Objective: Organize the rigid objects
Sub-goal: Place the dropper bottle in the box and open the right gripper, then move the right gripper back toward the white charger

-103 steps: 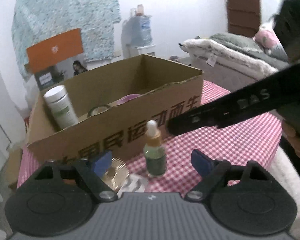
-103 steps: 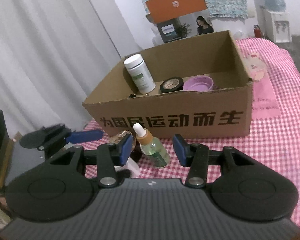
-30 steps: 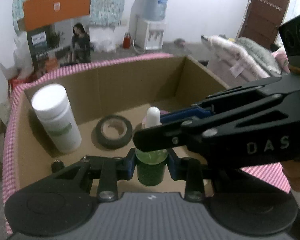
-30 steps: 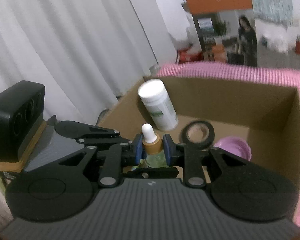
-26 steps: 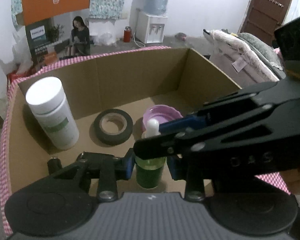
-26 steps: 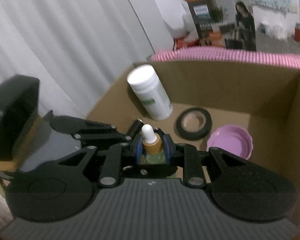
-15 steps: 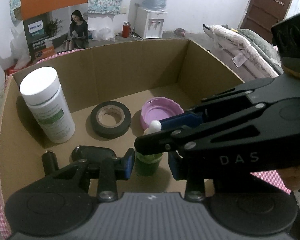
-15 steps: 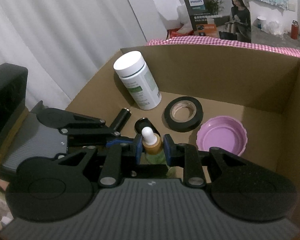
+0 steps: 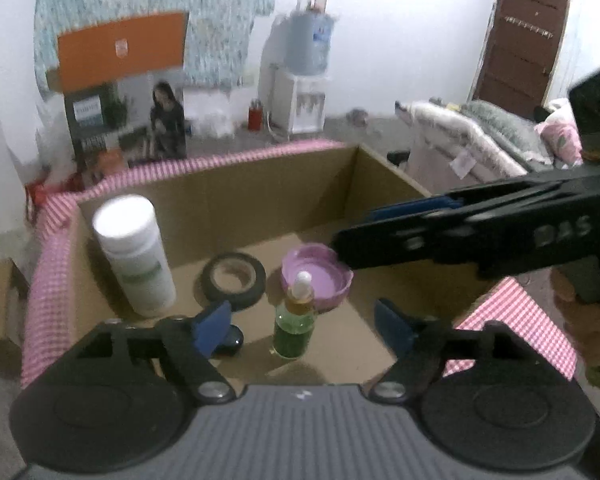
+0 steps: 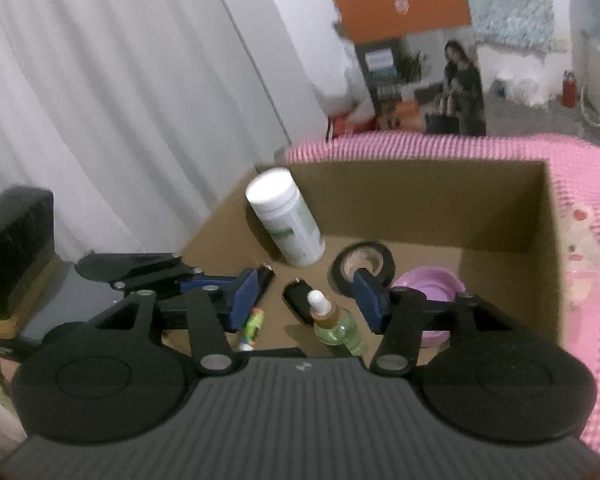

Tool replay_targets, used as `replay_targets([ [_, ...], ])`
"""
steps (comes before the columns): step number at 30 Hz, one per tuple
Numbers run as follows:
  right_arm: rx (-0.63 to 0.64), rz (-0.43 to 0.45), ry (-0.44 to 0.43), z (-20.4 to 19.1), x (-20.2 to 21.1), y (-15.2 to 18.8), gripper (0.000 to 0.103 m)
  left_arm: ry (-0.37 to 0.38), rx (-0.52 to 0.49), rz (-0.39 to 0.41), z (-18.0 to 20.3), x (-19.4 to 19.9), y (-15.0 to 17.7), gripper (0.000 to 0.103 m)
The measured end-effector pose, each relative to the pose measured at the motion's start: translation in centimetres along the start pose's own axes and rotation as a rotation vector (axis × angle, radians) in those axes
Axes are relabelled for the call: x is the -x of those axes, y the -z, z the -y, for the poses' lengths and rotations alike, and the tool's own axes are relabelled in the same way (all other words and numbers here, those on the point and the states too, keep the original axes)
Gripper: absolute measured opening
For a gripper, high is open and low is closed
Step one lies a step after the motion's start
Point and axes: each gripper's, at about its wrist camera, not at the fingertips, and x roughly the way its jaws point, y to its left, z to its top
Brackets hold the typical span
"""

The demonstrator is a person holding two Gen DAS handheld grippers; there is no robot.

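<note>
Both grippers are letting go above the cardboard box (image 9: 260, 196). Left gripper (image 9: 304, 320) has its jaws opening, spread wide, with the green dropper bottle (image 9: 294, 320) standing upright on the box floor between the blue pads, touching neither. Right gripper (image 10: 308, 300) is also opening; in its own view the dropper bottle (image 10: 336, 324) sits between its pads, clear of both. In the left view the right gripper (image 9: 396, 216) reaches in from the right, above the purple lid (image 9: 320, 276). Beyond the bottle lie a black tape roll (image 9: 234, 280) and a white pill bottle (image 9: 134, 256), near the far wall. A pink checked cloth (image 10: 580, 240) covers the surface beneath the box.
</note>
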Motion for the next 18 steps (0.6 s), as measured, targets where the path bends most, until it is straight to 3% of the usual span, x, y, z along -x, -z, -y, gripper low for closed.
replay_targets([
  [4, 0.001, 0.110, 0.013, -1.0, 4.9, 1.3, 0.062, 0.003, -0.009, 0.050, 0.7, 3.4, 1.0, 0.094],
  [8, -0.041, 0.178, 0.021, -1.3, 8.7, 3.4, 0.062, 0.002, -0.001, 0.040, 1.2, 5.6, 3.0, 0.095],
  [13, -0.141, 0.183, 0.001, -1.1, 10.6, 7.2, 0.062, 0.013, 0.050, -0.030, 0.9, 7.0, 5.8, 0.095],
  [18, -0.253, 0.145, -0.039, -1.0, 9.9, 11.4, 0.062, -0.013, 0.084, -0.093, 0.9, 7.1, 9.0, 0.095],
])
